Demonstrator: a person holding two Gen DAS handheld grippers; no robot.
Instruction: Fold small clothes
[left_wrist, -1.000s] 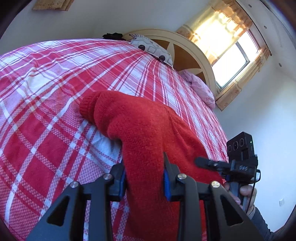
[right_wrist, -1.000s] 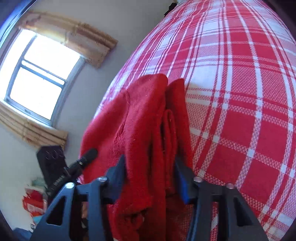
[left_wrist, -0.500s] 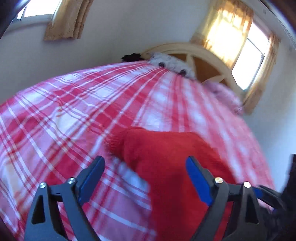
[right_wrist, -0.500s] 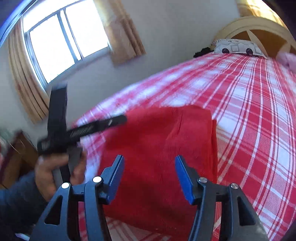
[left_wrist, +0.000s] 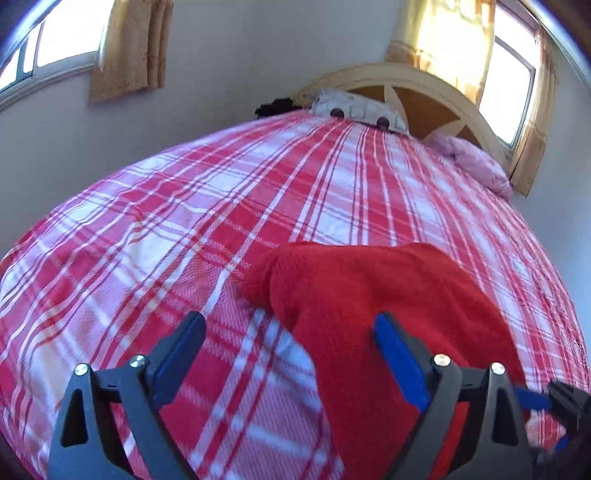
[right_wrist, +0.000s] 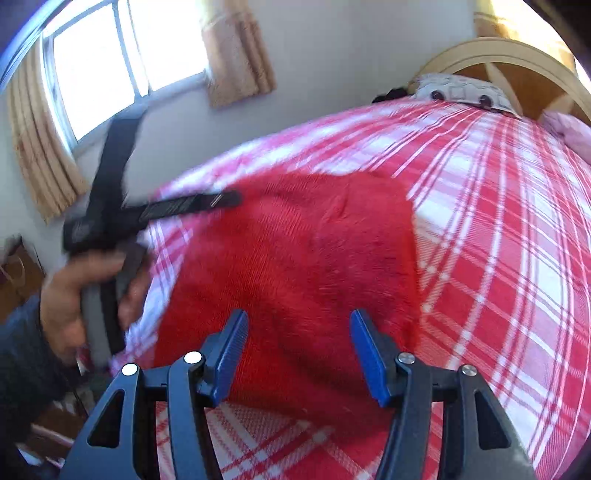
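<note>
A red-checked bed (left_wrist: 207, 229) is filling a sunlit room, pillows (left_wrist: 354, 109) lying by the headboard (left_wrist: 417, 79). A folded red sweater (right_wrist: 295, 258) is lying near its foot, both grippers' (left_wrist: 290, 349) (right_wrist: 299, 349) fingers spreading, just opened, pinching nothing.

The bed (left_wrist: 258, 206) is viewed from low and close over its near end by both cameras, each angled downward along its own gripper toward the headboard (left_wrist: 410, 79). The left view sits leftward, the right rightward. The red sweater (right_wrist: 295, 258), pillow (right_wrist: 461, 88) and headboard are shared.
</note>
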